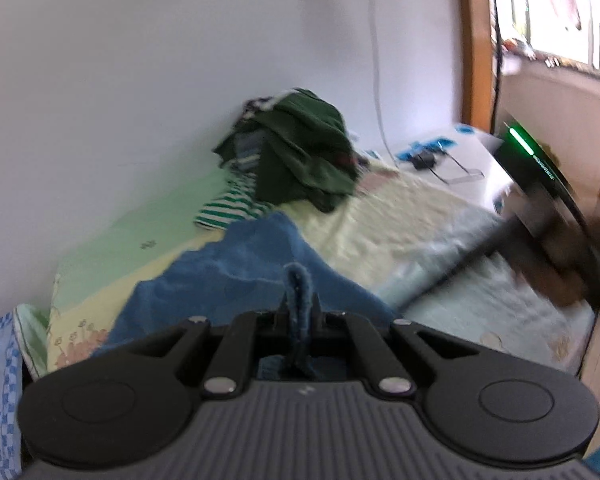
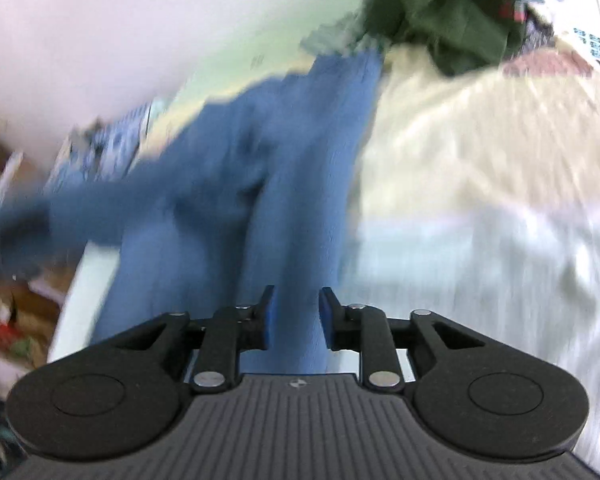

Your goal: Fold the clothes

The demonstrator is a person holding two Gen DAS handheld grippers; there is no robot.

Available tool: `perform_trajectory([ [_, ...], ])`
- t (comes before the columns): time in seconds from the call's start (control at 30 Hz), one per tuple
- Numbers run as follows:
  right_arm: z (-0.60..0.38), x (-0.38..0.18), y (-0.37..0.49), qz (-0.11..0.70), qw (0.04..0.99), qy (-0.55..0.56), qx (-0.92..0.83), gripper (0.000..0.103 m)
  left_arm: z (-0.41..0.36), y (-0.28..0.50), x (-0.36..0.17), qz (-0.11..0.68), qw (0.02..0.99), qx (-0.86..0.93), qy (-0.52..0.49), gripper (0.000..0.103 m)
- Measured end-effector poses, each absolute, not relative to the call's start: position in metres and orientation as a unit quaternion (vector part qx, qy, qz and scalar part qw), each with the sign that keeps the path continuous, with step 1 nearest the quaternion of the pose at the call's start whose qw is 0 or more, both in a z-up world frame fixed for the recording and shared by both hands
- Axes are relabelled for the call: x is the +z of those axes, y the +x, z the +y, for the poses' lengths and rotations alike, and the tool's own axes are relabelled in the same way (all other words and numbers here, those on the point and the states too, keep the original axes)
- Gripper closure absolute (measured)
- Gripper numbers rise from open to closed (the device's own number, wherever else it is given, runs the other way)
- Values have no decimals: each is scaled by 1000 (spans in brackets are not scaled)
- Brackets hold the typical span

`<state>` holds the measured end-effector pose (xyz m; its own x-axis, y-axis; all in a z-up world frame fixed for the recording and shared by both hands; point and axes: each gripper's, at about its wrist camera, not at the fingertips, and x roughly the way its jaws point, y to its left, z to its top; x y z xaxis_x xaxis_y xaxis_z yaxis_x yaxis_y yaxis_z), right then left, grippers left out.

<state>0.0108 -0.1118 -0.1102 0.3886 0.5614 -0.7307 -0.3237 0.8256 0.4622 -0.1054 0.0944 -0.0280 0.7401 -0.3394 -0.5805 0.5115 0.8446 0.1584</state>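
Observation:
A blue fleecy garment (image 1: 240, 264) lies spread on the bed. My left gripper (image 1: 298, 304) is shut on a narrow fold of it that sticks up between the fingers. In the right wrist view the same blue garment (image 2: 284, 160) runs away from my right gripper (image 2: 296, 300), which is open, its blue pads apart. The cloth shows through the gap and the pads do not press on it. That view is blurred. The right gripper's body (image 1: 540, 200), with a green light, shows at the right edge of the left wrist view.
A heap of dark green clothes (image 1: 304, 152) (image 2: 448, 12) sits against the white wall at the far end of the bed (image 1: 380, 224). A green-and-white striped garment (image 1: 228, 208) lies beside it. A white box (image 1: 468, 160) stands at the bed's far corner.

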Motion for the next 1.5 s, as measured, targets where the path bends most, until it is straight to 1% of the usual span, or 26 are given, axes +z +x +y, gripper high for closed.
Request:
perform_trajectory([
  [0.03,-110,-106,23,482,818,148,278,62,90,-108,-32,279,918,-232,160,103],
  [0.07,-108,-102,36,480,810,174,288,55,85,-111,-36,281,917,-232,164,103],
  [0.1,-106,-98,49,478,802,200,297,52,81,-113,-40,283,915,-232,168,103],
  [0.17,-100,-95,66,481,780,229,327,42,72,-118,-47,286,913,-233,176,103],
  [0.23,-79,-97,84,483,780,219,332,39,68,-122,-49,287,913,-230,178,103],
  [0.37,-36,-114,112,511,771,169,340,39,62,-125,-49,285,913,-228,181,103],
  [0.4,-31,-117,114,516,770,160,339,40,61,-126,-49,284,913,-228,182,103],
  [0.43,-26,-119,115,518,771,148,340,48,61,-127,-48,282,913,-229,184,103],
  [0.47,-21,-120,116,520,771,135,342,71,61,-128,-47,281,913,-229,185,103],
  [0.53,-22,-118,114,517,769,133,351,95,61,-129,-45,280,913,-231,187,103],
  [0.7,-35,-91,105,483,789,120,361,97,67,-134,-34,281,908,-260,168,103],
  [0.83,-52,-82,95,477,792,110,363,97,65,-143,-27,285,893,-307,164,103],
  [1.03,-72,-101,73,495,794,99,339,97,53,-157,-40,301,863,-362,182,103],
  [1.2,-80,-130,65,517,790,105,313,97,42,-160,-66,331,841,-379,198,103],
  [1.33,-85,-142,61,518,790,113,308,96,33,-161,-88,358,824,-387,207,103],
  [1.4,-88,-144,59,518,788,120,311,95,31,-160,-97,371,818,-392,199,103],
  [1.5,-92,-143,54,521,782,127,318,86,28,-157,-110,387,810,-398,190,103],
])
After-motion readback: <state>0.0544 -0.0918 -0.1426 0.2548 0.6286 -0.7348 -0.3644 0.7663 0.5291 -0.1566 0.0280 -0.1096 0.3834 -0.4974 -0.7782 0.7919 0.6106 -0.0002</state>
